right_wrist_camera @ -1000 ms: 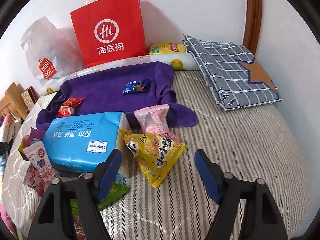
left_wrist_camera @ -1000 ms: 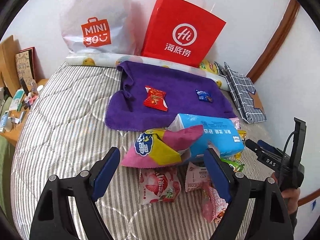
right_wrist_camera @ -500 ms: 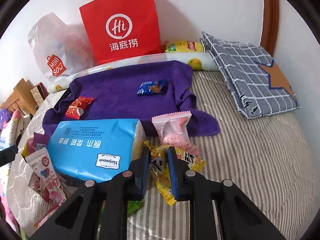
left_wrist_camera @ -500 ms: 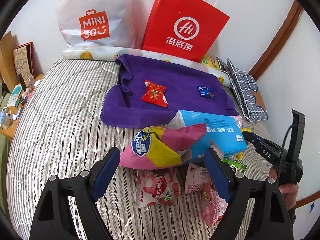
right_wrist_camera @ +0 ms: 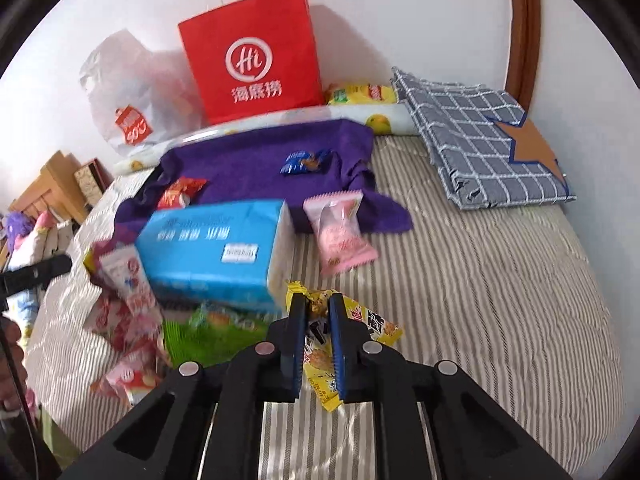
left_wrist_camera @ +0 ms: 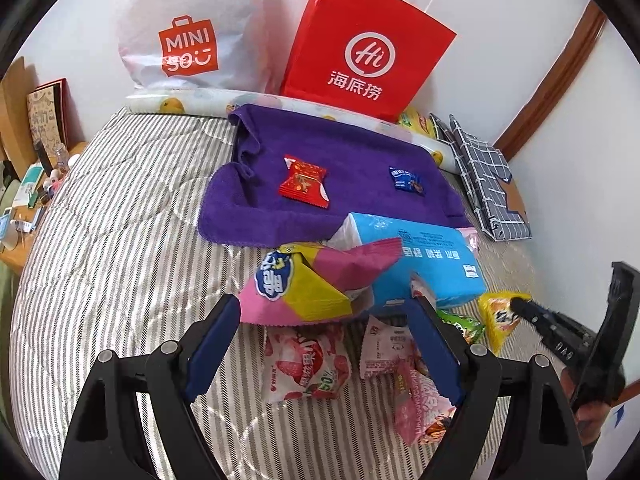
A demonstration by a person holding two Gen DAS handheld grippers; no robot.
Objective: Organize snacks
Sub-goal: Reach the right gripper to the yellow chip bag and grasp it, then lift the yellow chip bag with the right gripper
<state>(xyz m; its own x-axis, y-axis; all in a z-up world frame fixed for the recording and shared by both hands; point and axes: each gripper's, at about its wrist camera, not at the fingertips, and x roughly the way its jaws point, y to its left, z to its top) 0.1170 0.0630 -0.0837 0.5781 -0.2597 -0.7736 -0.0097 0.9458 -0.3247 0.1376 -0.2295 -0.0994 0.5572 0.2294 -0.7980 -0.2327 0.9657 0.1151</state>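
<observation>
Pinching the yellow snack packet (right_wrist_camera: pixel 352 332) is the right gripper (right_wrist_camera: pixel 317 312), both blue pads pressed together on it, near the close edge of the striped bed cover (right_wrist_camera: pixel 500 300). The packet sits just right of the blue tissue pack (right_wrist_camera: pixel 212 248), and in the left wrist view you can see the same gripper's black tip on the packet at far right.

The left gripper (left_wrist_camera: pixel 326 344) hovers with its fingers wide apart and nothing between them, over the pile at the near end: a pink and yellow chip bag (left_wrist_camera: pixel 316 284) leaning on the tissue pack, a strawberry packet (left_wrist_camera: pixel 308 364) below it, a small white packet (left_wrist_camera: pixel 386 346) and a pink packet (left_wrist_camera: pixel 420 404) to the right, plus a green packet (left_wrist_camera: pixel 460 322) poking out from under the tissue pack.

Farther back is a purple towel (left_wrist_camera: pixel 352 196) with two snacks already on it, well apart: a red candy packet (left_wrist_camera: pixel 305 181) on the left, a small blue packet (left_wrist_camera: pixel 406 179) on the right. A pink wrapped snack (right_wrist_camera: pixel 340 232) lies half on the towel's near right corner.

Against the far wall stand a white Miniso bag (left_wrist_camera: pixel 188 32) and a red paper bag (left_wrist_camera: pixel 364 48), with a folded checked cloth (right_wrist_camera: pixel 480 136) off to the right.
</observation>
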